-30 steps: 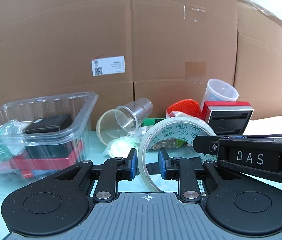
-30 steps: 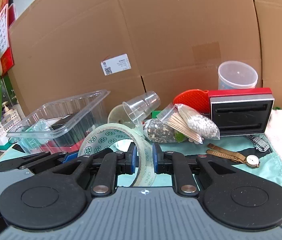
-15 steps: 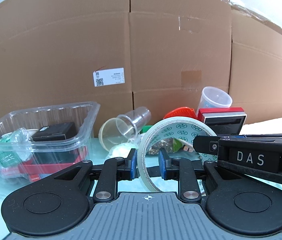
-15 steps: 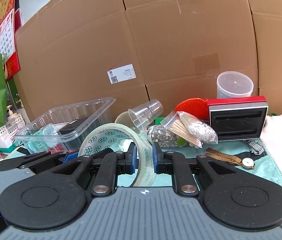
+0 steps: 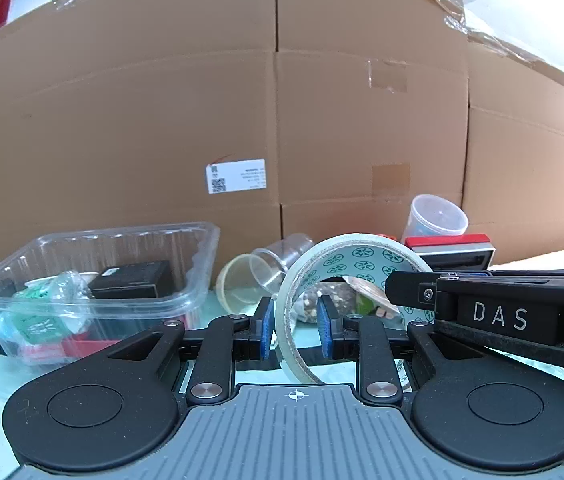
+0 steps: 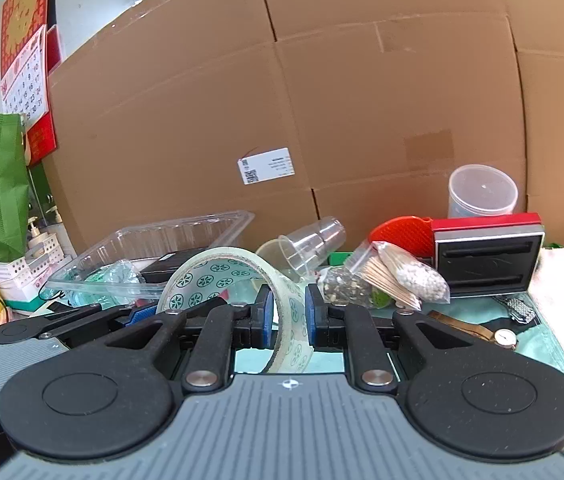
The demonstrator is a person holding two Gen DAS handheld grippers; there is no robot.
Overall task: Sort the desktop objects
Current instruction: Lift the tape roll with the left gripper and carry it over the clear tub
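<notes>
Tape [image 5: 356, 258]: a roll of clear tape with a green-printed core, held upright above the worktop [image 6: 538, 332], between both tongs and in front of the tray.
Left tongs [image 5: 295, 328]: narrow, blue pads [image 5: 267, 328] either side of the roll's left wall; the outer pad touches, but contact on the inner side is hard to confirm.
Right tongs [image 6: 287, 318]: narrow, closed on the roll's right wall, one pad inside the ring and one outside.
Handling: likely light and stiff across its width; the clear outer face looks slick, and the ring may rock if pinched at one point only.
Best hold: across the wall, as now, with two holds on opposite sides steadying it.
Tray [image 5: 202, 240]: clear plastic, to the left, already holding a black box [image 5: 134, 280] and wrapped items; a plausible destination.
Left view only: the right tongs' arm marked DAS, crossing in from the right edge.
Right view only: a watch [image 6: 504, 336], a metal strap, bags of sticks [image 6: 398, 276] and beads, and a green bag [image 6: 4, 184] with a calendar at far left.
Both views: tipped clear cups [image 6: 310, 240], a red-and-black box [image 6: 490, 256] and a tub behind it.
</notes>
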